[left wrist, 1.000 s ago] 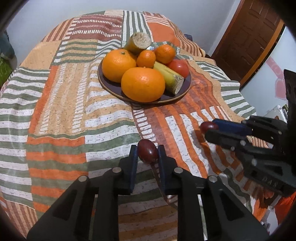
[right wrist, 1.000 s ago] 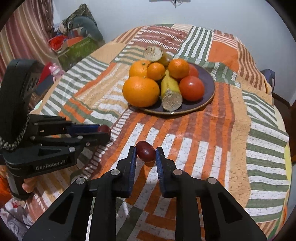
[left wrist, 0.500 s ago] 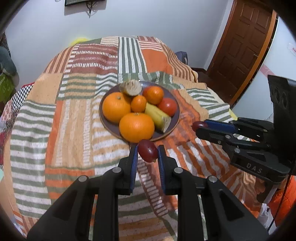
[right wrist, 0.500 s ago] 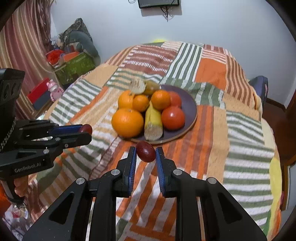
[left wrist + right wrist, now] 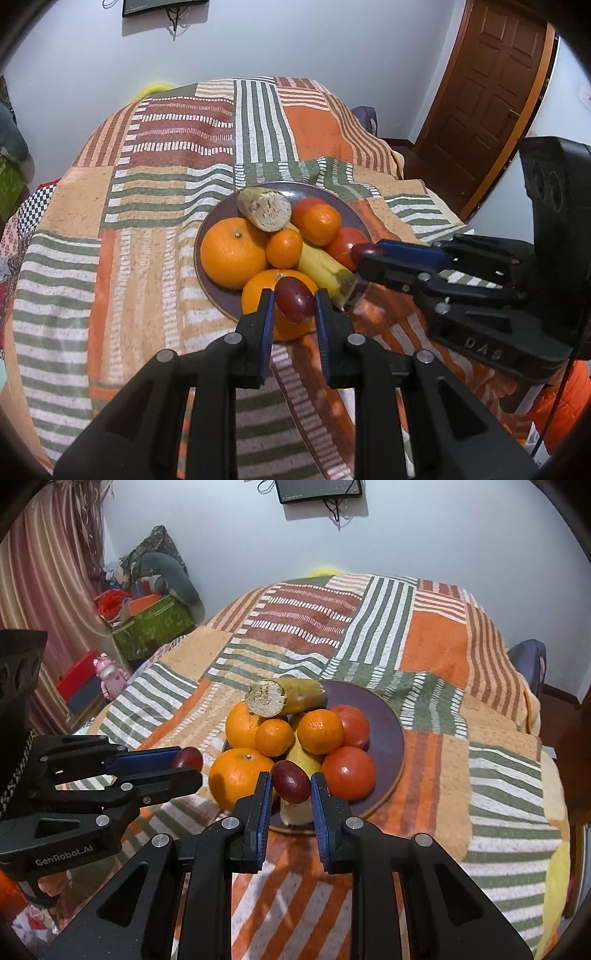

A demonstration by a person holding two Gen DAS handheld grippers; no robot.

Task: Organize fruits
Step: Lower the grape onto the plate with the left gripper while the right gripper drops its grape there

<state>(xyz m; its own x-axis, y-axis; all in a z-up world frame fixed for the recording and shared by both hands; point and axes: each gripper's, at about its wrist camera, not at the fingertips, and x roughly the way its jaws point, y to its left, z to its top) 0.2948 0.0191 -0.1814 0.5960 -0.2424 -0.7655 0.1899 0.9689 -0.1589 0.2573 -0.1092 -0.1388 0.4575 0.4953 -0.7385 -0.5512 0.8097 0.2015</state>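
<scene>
A striped patchwork cloth (image 5: 155, 229) in orange, green and white covers the table and fills most of both views. On it, towards the middle, sits a dark purple plate (image 5: 388, 731) heaped with fruit. The left gripper (image 5: 293, 304), black with blue pads, hangs above the near rim of the plate, its jaws closed on a dark red plum (image 5: 294, 298). The right gripper (image 5: 290, 782) likewise hangs over the plate's near edge, its jaws clamped on a second plum (image 5: 290, 781); seen from the left wrist, this tool reaches in from the right with its fruit beside the tomatoes. On the plate, two large oranges (image 5: 233, 252) lie at the near left, with two smaller mandarins (image 5: 320, 731) stacked behind them. Two red tomatoes (image 5: 348, 772) occupy the right side of the heap. A yellow banana (image 5: 325, 271) runs between oranges and tomatoes, its cut end pointing towards the onlooker. A second cut piece (image 5: 284, 698), greenish with a pale face, rests on top at the back. A brown door (image 5: 491, 92) stands to the right of the table.
</scene>
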